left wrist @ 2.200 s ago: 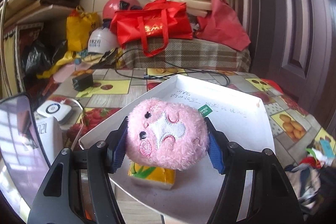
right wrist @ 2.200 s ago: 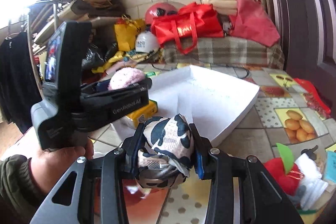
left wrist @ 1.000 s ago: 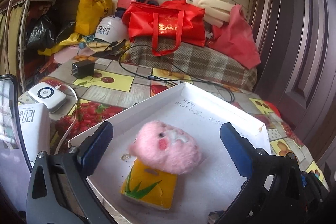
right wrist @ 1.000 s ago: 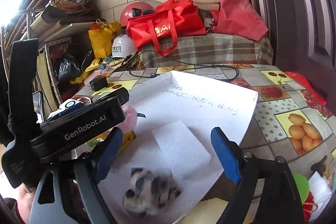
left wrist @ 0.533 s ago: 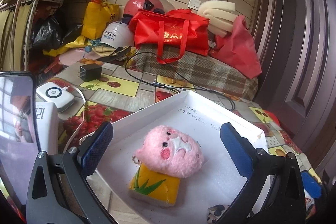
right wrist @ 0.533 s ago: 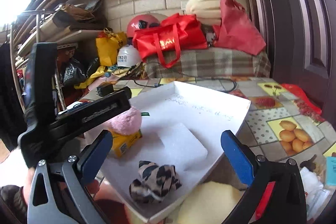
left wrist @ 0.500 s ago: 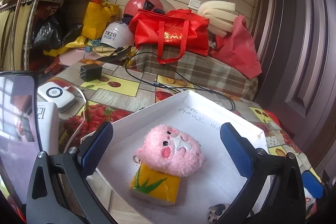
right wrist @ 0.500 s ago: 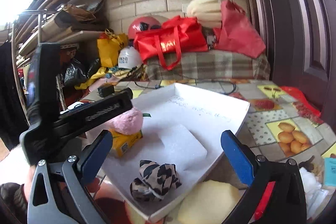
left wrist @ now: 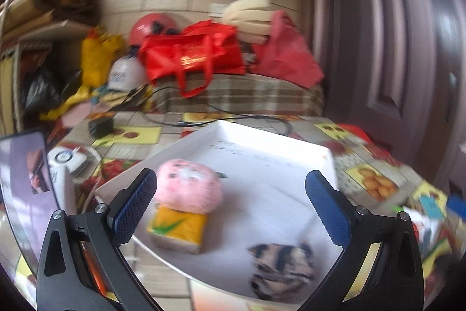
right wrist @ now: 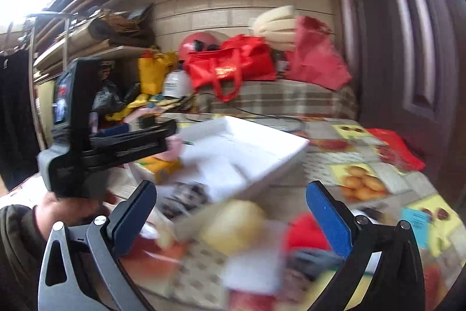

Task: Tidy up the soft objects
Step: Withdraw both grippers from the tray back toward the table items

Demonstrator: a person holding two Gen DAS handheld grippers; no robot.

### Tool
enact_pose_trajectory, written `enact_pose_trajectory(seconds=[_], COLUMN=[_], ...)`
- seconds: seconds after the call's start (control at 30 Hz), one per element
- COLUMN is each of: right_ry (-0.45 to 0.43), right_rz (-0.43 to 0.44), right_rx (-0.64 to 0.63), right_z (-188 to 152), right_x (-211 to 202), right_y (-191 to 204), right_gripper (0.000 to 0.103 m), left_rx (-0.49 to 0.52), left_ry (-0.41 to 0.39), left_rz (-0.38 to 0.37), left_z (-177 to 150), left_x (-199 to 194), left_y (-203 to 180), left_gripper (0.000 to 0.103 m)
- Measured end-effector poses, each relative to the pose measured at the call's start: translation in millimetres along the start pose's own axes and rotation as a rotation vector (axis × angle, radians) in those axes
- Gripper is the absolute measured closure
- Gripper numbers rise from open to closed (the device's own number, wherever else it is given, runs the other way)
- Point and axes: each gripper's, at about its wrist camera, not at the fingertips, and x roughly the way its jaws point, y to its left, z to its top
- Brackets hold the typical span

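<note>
A white tray [left wrist: 291, 145] sits on the table. In it a pink plush [left wrist: 188, 185] rests on a yellow tissue pack [left wrist: 177, 226], and a cow-print soft toy [left wrist: 282, 267] lies near the front edge. My left gripper [left wrist: 230, 206] is open and empty, above the tray's front. My right gripper [right wrist: 231, 214] is open and empty, over blurred items in front of the tray [right wrist: 262, 147]: a pale yellow soft object [right wrist: 233, 226] and a red one [right wrist: 305, 232]. The cow-print toy [right wrist: 186, 194] shows blurred in the tray.
A fruit-patterned cloth [left wrist: 370, 182] covers the table. A white device [left wrist: 70, 159] and a black adapter [left wrist: 100, 127] lie left of the tray. Red bags [left wrist: 189, 54], helmets and foam are piled at the back. A dark door [right wrist: 407, 48] stands on the right.
Both grippers stay open and have swung to the right and pulled back from the tray. The pink plush and cow-print toy remain where they were dropped.
</note>
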Motion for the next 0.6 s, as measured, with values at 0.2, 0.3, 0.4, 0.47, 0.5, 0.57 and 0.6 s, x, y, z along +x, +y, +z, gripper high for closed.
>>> enact_pose_trajectory(seconds=[0.2,0.3,0.4,0.47,0.5,0.57,0.6], right_ry=[-0.025,0.034,0.108,0.138,0.155,0.187,0.193], right_rz=[-0.229,-0.358,-0.382,-0.369,-0.360,-0.345,-0.337], right_rx=[0.260,0.393,0.491,0.545,0.564,0.547,0.525], right_z=[-6.9,-14.7,-24.0,-29.1,-31.2,-30.6,-31.3], right_x=[-33.4,-35.0,-30.7,-27.7,-24.3,-16.6,-17.0], right_y=[-104.9,-154.3,-187.9,-199.9,-202.7,-198.6,-196.2], right_gripper=[0.000,0.000,0.000,0.000,0.000,0.000,0.000], left_rx=[0.086,0.128,0.186,0.206,0.227,0.260,0.279], left_ry=[0.026,0.057,0.109,0.151,0.175,0.194,0.199], left_rz=[-0.171,-0.280,-0.387,-0.451,-0.467,-0.484,-0.504], left_z=[-7.0,-11.3,-16.2,-20.2,-22.7,-27.1,-28.6], left_x=[-14.6,-22.3,-27.1,-30.1,-31.1,-35.1,-38.0], left_y=[-44.8,-66.5,-90.0,-104.4,-113.9,-125.8,-132.3], left_gripper=[0.000,0.000,0.000,0.000,0.000,0.005,0.007])
